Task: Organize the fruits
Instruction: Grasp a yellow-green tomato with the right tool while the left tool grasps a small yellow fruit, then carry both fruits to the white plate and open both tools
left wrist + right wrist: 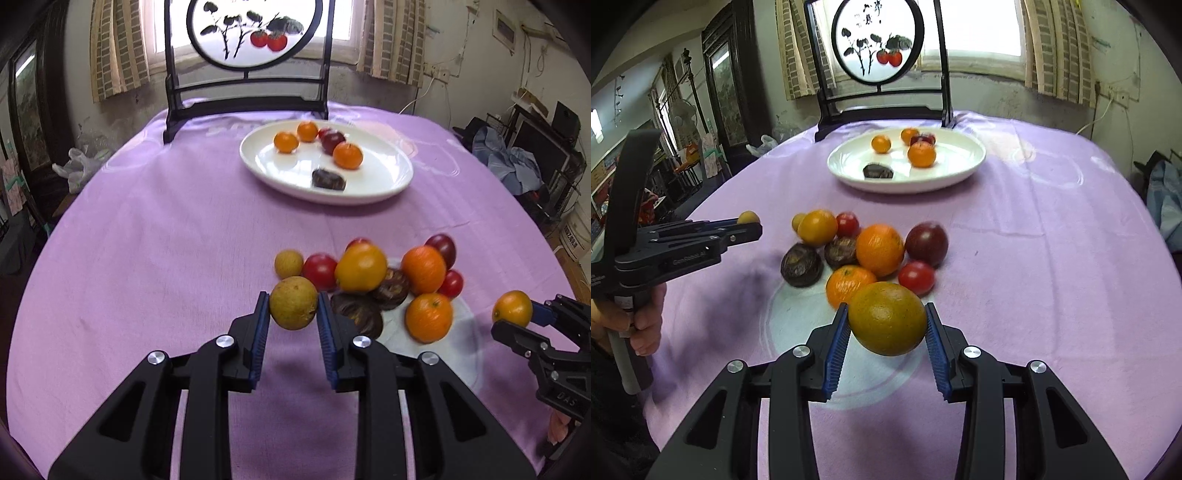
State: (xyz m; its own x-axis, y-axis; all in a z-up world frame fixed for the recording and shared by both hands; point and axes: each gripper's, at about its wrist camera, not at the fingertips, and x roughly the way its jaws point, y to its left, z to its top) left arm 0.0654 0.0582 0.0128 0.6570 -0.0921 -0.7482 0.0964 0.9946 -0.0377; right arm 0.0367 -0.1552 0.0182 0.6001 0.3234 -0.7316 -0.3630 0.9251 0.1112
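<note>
My left gripper (pixel 293 308) is shut on a small yellow-brown round fruit (pixel 293 302) and holds it above the purple cloth, just left of the fruit pile (pixel 391 280). It also shows in the right wrist view (pixel 748 221). My right gripper (pixel 886 325) is shut on a greenish-orange orange (pixel 887 318), held above the cloth in front of the pile (pixel 864 251). It also shows in the left wrist view (pixel 517 314). The pile holds oranges, red tomatoes, dark plums and dark wrinkled fruits. A white plate (pixel 391 184) at the back carries three small oranges, a plum and a dark fruit.
A round table under a purple cloth (pixel 166 240) fills both views. A black framed round screen painted with fruit (pixel 251 33) stands at the table's far edge behind the plate (pixel 849 173). Clutter and furniture ring the table.
</note>
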